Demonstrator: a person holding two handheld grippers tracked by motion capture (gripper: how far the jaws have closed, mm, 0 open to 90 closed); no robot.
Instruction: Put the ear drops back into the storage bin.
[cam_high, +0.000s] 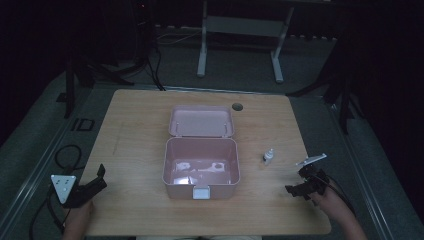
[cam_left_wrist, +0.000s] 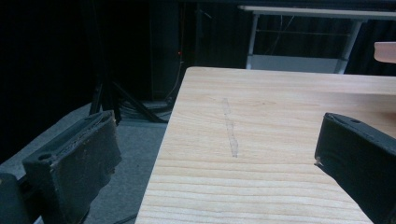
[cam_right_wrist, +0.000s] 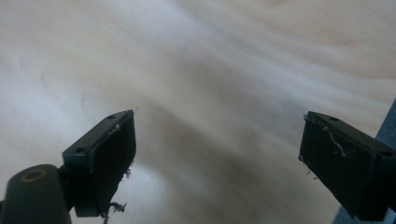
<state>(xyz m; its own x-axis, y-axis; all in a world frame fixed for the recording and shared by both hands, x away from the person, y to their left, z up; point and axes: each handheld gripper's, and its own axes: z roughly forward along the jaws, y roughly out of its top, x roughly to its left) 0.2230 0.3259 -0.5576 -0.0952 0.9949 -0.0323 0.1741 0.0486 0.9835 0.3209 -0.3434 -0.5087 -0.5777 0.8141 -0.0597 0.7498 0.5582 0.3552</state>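
Both claws empty | bottle (cam_high: 269, 156) near right claw (cam_high: 296, 190), apart

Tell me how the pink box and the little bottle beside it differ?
The pink box is far bigger than the little bottle. The box is pink with a white latch; the bottle looks whitish with a dark base. The box lies wide and low with its lid folded back, open, while the bottle stands upright and narrow. Both rest on the wooden table, apart from each other, and neither gripper touches them.
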